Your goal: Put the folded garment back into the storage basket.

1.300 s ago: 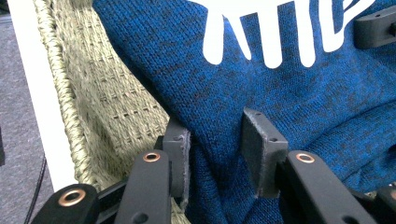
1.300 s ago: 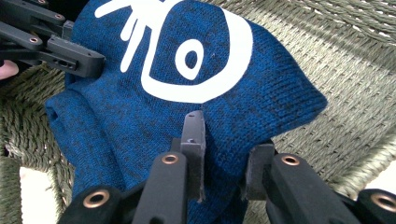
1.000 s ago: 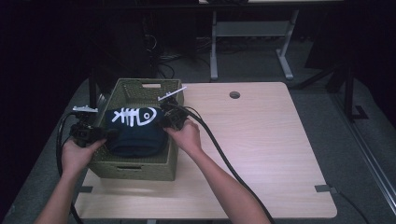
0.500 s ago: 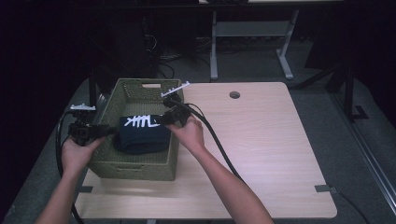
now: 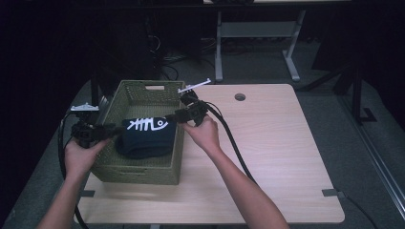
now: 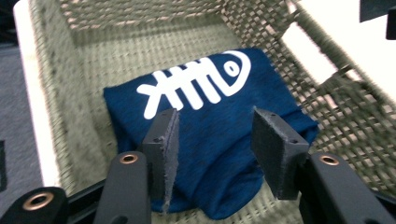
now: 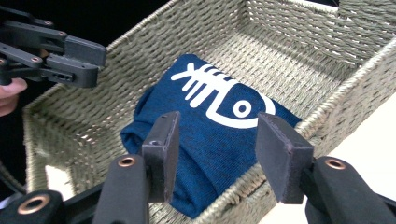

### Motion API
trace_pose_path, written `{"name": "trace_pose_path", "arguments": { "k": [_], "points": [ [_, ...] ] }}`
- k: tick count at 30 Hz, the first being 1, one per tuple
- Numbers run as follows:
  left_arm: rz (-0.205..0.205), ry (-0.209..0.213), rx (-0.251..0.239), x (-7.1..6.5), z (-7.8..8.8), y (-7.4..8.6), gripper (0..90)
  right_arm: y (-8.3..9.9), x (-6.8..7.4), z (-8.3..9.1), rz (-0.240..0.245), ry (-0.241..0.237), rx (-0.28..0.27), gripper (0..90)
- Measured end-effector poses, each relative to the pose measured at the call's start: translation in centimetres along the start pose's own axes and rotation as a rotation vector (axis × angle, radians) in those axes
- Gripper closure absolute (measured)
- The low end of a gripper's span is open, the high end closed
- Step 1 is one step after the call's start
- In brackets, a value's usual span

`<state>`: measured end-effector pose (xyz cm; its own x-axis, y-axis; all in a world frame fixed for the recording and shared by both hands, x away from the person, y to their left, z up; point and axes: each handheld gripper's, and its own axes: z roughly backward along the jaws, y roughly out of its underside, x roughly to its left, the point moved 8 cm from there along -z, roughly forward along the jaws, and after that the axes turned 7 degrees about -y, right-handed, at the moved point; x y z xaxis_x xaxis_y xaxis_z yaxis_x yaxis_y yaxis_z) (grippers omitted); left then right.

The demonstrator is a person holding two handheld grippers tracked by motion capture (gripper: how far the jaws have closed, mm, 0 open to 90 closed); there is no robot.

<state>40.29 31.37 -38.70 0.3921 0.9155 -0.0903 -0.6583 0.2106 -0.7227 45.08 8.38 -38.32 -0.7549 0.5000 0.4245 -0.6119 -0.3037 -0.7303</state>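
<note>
The folded shirt [image 5: 144, 136] lies in the basket [image 5: 143, 169] on the desk [image 5: 267, 143], long axis 9 to 3 o'clock. The left gripper [image 5: 111, 130] at 9 and the right gripper [image 5: 171, 116] at 2 flank it; both jaws have just been opening and stand spread, empty, equally near.

The basket [image 5: 143, 169] walls hem the folded shirt [image 5: 143, 136] sideways; from above the way is free.

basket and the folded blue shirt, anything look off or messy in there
Nothing stands out. The folded blue shirt lies flat in the woven basket, fish-bone print up. Both grippers, left and right, have just been opening and are clear of it.
</note>
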Motion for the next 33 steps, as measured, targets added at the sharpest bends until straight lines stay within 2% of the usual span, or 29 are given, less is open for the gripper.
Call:
{"name": "trace_pose_path", "arguments": {
  "k": [4, 10, 12, 15, 22, 26, 33],
  "points": [
    [0.011, 0.039, -0.032, -1.1, 0.2, -0.6, 48.2, 0.0, -0.3, 1.2, 0.000, -0.023, -0.013, 46.2],
    [-0.007, 0.056, -0.036, -2.2, 0.1, -0.9, 43.5, 0.3, -0.9, 2.7, 0.003, -0.046, -0.017, 43.2],
    [-0.004, 0.060, -0.042, -2.5, 0.1, -0.9, 42.5, 0.5, -1.1, 3.1, 0.004, -0.052, -0.019, 42.6],
    [0.006, 0.088, -0.051, -3.1, 0.3, -1.1, 41.0, 0.7, -1.6, 3.8, -0.001, -0.053, -0.024, 41.5],
    [-0.008, 0.091, -0.058, -4.0, 0.4, -1.3, 38.7, 1.2, -2.5, 5.3, -0.007, -0.059, -0.042, 39.7],
    [0.011, 0.106, -0.066, -4.5, 0.3, -1.2, 36.0, 1.4, -2.9, 6.3, -0.015, -0.064, -0.056, 38.9],
    [-0.008, 0.105, -0.061, -5.3, 0.0, -1.4, 32.8, 2.3, -3.8, 8.1, -0.026, -0.055, -0.072, 38.2]
  ]
}}
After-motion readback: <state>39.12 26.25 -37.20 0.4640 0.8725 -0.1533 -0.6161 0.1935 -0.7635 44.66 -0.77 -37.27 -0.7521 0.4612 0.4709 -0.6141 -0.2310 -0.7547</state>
